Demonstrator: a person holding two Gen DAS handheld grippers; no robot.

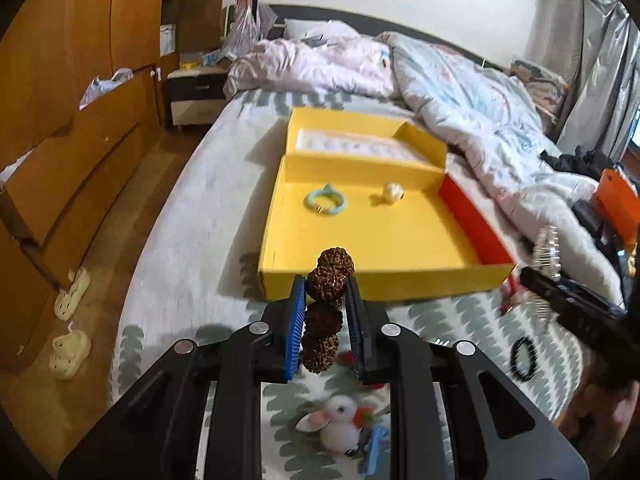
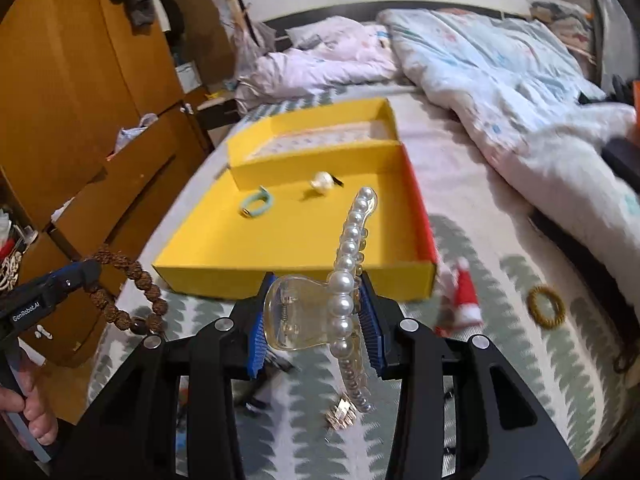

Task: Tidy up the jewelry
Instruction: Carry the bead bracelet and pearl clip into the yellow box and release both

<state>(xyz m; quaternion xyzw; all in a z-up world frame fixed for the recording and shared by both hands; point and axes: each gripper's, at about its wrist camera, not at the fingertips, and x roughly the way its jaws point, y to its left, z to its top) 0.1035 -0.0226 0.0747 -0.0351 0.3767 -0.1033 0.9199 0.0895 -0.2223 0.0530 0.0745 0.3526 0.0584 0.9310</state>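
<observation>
An open yellow box (image 1: 372,236) (image 2: 256,248) lies on the bed; in it are a teal ring-shaped hair tie (image 1: 325,202) (image 2: 257,203) and a small cream pearl clip (image 1: 391,193) (image 2: 322,181). My left gripper (image 1: 326,288) is shut on a brown rough-bead bracelet (image 1: 328,280), lifted just short of the box's near wall; from the right wrist view the bracelet (image 2: 128,292) hangs as a loop from that gripper (image 2: 86,274). My right gripper (image 2: 316,300) is shut on a clear claw hair clip lined with pearls (image 2: 344,292), held in front of the box. In the left wrist view the clip (image 1: 546,254) shows at right.
On the patterned sheet lie a plush bunny charm (image 1: 338,420), a blue clip (image 1: 374,452), a black scrunchie (image 1: 525,357), a red Santa-hat clip (image 2: 464,300), a mustard coil hair tie (image 2: 545,306) and a gold clip (image 2: 342,414). Crumpled duvets (image 2: 500,80) lie behind the box. Wooden drawers (image 1: 72,168) stand left.
</observation>
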